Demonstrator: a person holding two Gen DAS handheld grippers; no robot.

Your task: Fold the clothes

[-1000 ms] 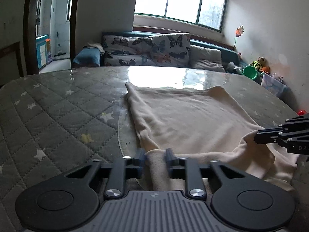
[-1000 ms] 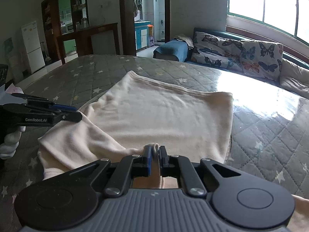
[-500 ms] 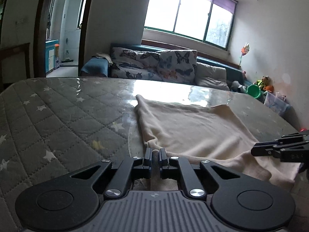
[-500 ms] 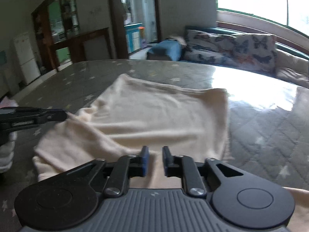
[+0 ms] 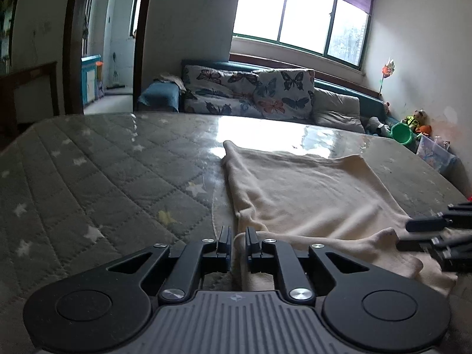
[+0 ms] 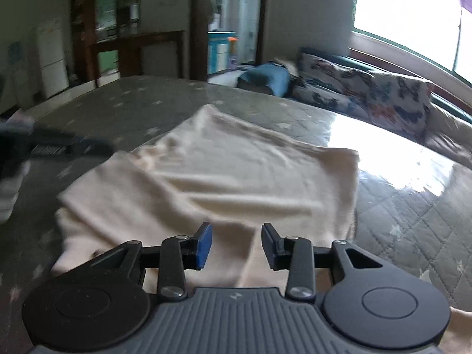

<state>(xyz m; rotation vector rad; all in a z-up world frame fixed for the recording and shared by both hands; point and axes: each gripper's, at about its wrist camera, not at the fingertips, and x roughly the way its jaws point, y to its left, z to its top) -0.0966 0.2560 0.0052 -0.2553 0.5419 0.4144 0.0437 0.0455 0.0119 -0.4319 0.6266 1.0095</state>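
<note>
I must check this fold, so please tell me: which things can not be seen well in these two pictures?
- Near edge of the cream garment: hidden behind each gripper's body, both views.
- Right gripper in the left wrist view: cut by the picture edge, blurred.
- Left gripper in the right wrist view: motion blur.
- Garment type: not readable.

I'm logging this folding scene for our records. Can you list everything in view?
cream garment: one, spread flat on the table
table: one, grey quilted star cover under clear film
butterfly cushions: two, on the teal sofa under the window
green bucket: one, far right by the toys
white fridge: one, far room
left gripper: black, jaws opening, garment's edge between them
right gripper: black, blue pad, jaws opening, over the garment
</note>
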